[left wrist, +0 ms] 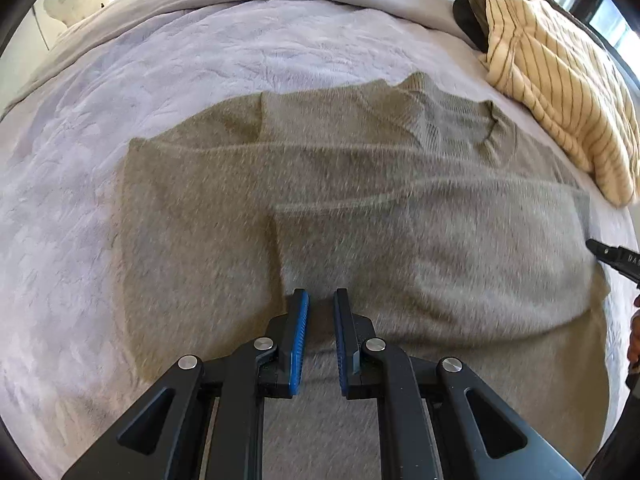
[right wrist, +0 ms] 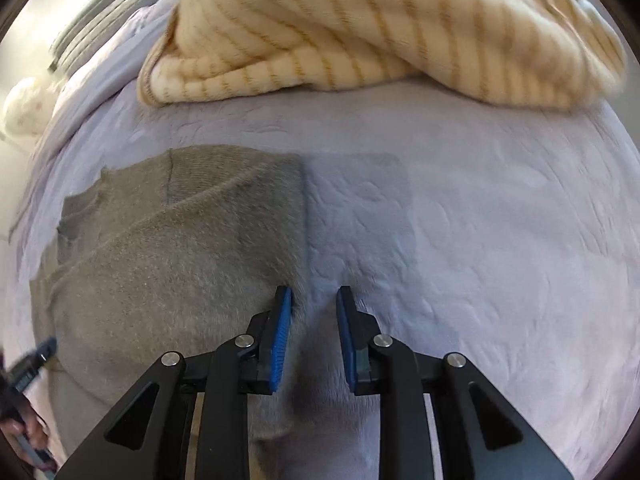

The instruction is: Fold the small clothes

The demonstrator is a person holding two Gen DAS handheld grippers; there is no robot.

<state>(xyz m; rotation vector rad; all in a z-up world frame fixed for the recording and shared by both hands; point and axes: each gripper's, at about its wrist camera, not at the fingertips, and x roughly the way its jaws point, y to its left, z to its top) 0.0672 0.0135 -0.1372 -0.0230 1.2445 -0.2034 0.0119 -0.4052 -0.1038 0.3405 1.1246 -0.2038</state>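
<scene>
Grey-green sweater (left wrist: 360,216) lying flat on the bed (left wrist: 160,64), sleeves folded across its body. Left gripper (left wrist: 321,300) above the lower body, jaws parted by a narrow gap, holding nothing. Right gripper (right wrist: 314,298) over the sweater's side edge, jaws slightly wider, also empty. Judged best practice: pinch both layers at the hem corners and lift evenly. Only the right view shows bare bed beside the garment — the left shows the collar and a striped blanket (left wrist: 560,92) beyond it.

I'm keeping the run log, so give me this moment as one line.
stage: grey sweater part-folded, flat on bed | left gripper: over sweater, empty | right gripper: at sweater's edge, empty | striped garment: waiting
</scene>
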